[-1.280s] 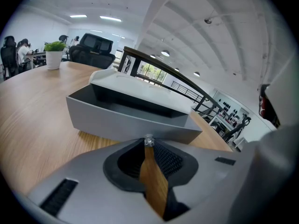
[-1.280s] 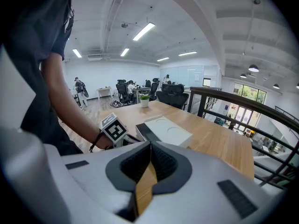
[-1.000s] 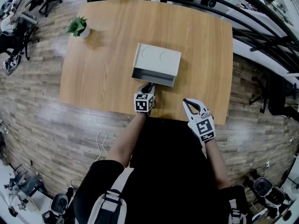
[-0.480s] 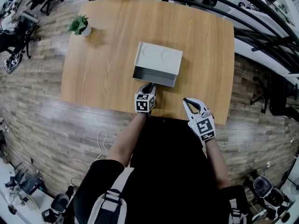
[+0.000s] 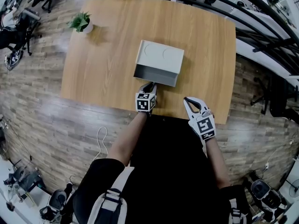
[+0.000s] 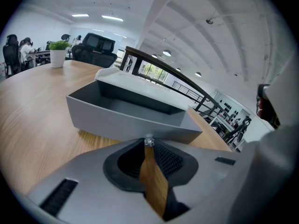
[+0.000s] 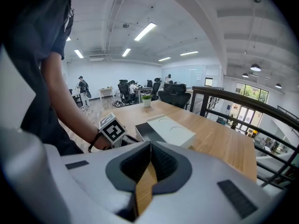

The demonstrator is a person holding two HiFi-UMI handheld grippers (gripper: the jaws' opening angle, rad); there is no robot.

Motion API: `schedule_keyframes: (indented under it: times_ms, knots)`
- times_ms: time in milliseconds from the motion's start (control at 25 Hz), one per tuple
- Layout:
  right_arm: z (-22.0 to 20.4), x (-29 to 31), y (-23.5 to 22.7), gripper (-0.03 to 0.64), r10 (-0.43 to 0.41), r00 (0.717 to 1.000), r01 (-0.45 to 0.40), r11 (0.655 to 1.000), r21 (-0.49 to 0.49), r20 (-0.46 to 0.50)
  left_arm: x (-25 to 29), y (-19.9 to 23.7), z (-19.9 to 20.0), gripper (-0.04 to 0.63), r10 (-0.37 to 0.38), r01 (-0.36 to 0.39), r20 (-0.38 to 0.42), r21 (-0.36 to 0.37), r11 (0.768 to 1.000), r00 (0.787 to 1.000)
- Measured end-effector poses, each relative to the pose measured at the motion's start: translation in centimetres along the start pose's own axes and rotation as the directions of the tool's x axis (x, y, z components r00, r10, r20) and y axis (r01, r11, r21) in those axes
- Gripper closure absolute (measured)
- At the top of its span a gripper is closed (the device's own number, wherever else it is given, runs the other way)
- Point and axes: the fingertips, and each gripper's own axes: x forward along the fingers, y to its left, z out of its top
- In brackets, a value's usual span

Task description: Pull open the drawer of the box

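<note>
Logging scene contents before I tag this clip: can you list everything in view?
wooden table: one, light brown, middle of the head view
box: one, pale grey with two round recesses on top, mid-table
drawer: one, grey with a dark inside, standing out of the box toward the person
small knob: one, silvery, on the drawer front
potted plant: one, green in a white pot, far left table corner
railing: one, black, right of the table
cable: one, white, on the plank floor
left gripper: one, white-grey, closed on the knob
right gripper: one, white-grey, jaws together and empty, by the near table edge
</note>
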Motion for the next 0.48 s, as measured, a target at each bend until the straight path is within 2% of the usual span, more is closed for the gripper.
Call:
schedule_keyframes:
  times_ms: [480]
  knots:
    - [-0.42,-0.04,0.93,0.592,0.017,1.0,-0.017,1.0,-0.006,-0.002,-0.92,-0.23,-1.05,0.52,0.003,-0.003,-0.005,0.009,1.0,1.0]
